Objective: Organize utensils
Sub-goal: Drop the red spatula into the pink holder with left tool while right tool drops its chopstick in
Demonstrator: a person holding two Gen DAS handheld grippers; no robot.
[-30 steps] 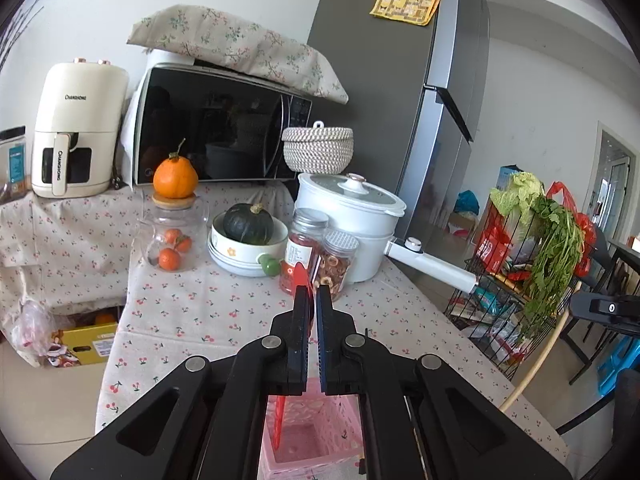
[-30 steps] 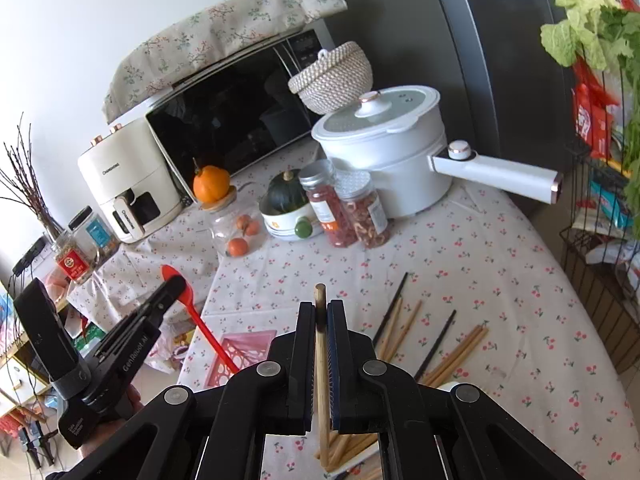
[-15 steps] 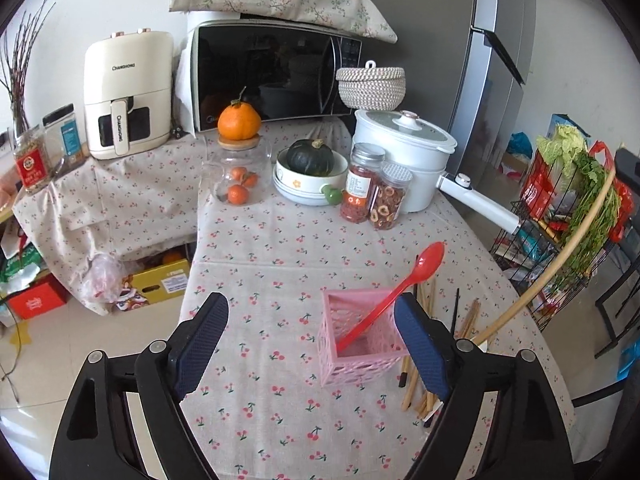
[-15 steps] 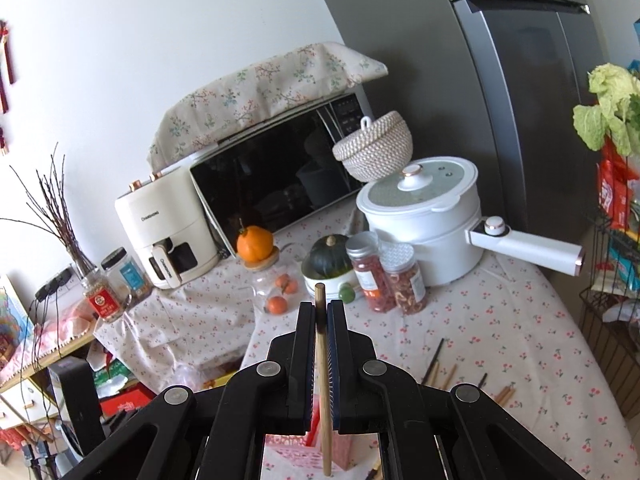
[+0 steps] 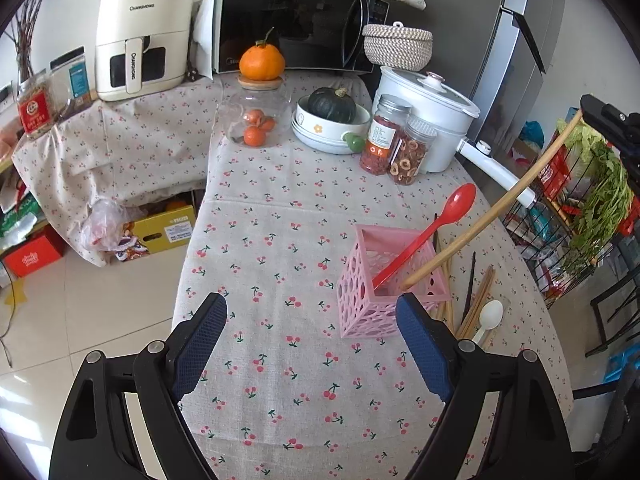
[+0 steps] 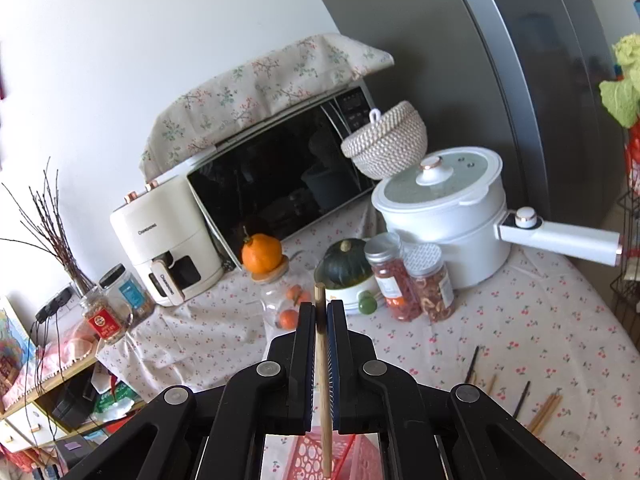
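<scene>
Upright on the cherry-print tablecloth (image 5: 280, 240) stands the pink perforated holder (image 5: 386, 292), with a red spoon (image 5: 430, 236) leaning out of it toward the jars. A long wooden chopstick (image 5: 488, 216) also reaches into the holder, its lower end inside the basket; its upper end is pinched between the pressed-together jaws of the right gripper (image 6: 321, 312), which shows only as a dark shape at the right edge of the left wrist view. Just right of the holder, loose chopsticks (image 5: 478, 296) and a white spoon (image 5: 490, 316) lie flat on the cloth. Nearer the camera, the left gripper (image 5: 312, 334) hangs spread wide with nothing between its blue pads (image 5: 200, 340). Farther back sit two spice jars (image 5: 394, 146), a white pot (image 5: 432, 116), a bowl with a dark squash (image 5: 332, 106) and a microwave (image 5: 296, 24).
</scene>
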